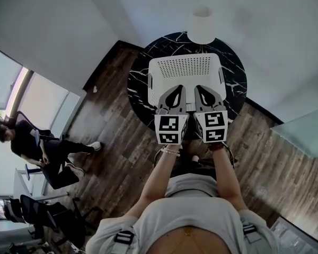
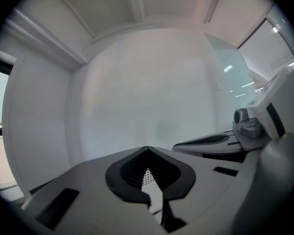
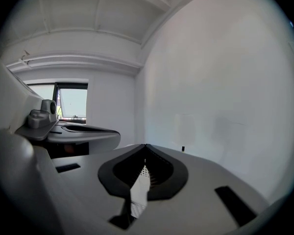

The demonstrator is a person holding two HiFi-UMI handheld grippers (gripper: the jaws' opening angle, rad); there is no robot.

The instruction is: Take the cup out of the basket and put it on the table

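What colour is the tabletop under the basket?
The table is black with thin white veins, marble-like; the head view shows it best.

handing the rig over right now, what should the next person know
Left gripper: shut, empty, held over the basket's near rim.
Right gripper: shut, empty, close beside the left.
Cup: out of the basket, upright at the far edge of the table.
Basket: on the table, looks empty.
Done: the cup appears placed.
Left: seemingly nothing but drawing both grippers away.
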